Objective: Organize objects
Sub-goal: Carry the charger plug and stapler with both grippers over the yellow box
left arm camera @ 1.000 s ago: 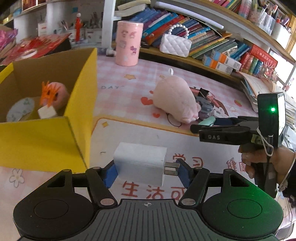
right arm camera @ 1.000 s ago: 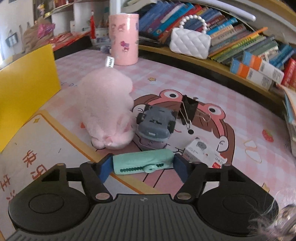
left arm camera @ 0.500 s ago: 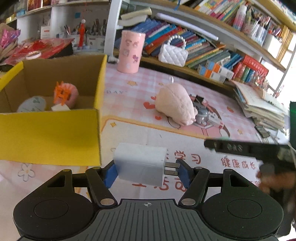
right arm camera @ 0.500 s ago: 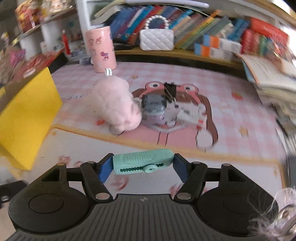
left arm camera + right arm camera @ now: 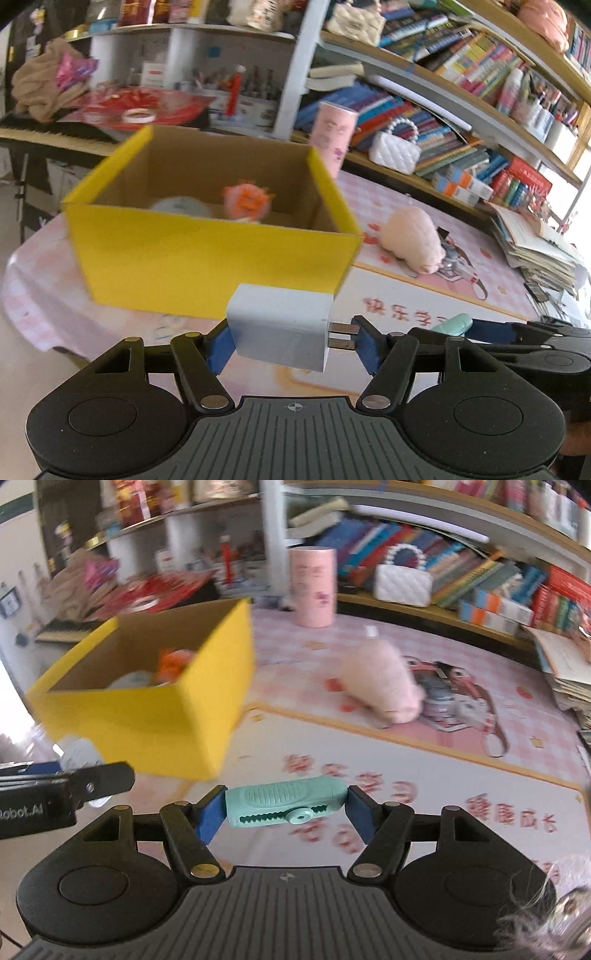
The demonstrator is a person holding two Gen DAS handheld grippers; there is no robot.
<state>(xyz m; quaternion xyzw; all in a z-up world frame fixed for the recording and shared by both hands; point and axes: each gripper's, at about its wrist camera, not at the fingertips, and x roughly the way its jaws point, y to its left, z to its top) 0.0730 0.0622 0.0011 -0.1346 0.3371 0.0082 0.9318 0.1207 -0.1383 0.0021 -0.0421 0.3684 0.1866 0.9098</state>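
Books and toys fill the shelves behind a pink table mat [image 5: 369,760] with cartoon pictures on it. Out in front, the left gripper [image 5: 291,341] squeezes a white charger plug [image 5: 280,332] between its blue pads, with the metal prongs poking toward the right pad. It hangs in the air just in front of the yellow box [image 5: 207,258]. The right gripper [image 5: 286,808] pinches a mint green clip [image 5: 286,803] by its two ends, up over the mat and a bit to the right of the box.

Inside the box sit an orange and pink toy [image 5: 245,199] and something pale and round [image 5: 181,206]. A fluffy pink plush [image 5: 380,683] lies on the mat beside a little grey toy car [image 5: 436,690], well away from the box.

Both things look ready to go into the box. The two grippers are close side by side, so they could bump. The plug is held partly on its thin prongs, so it might twist and slip out before it gets over the box wall
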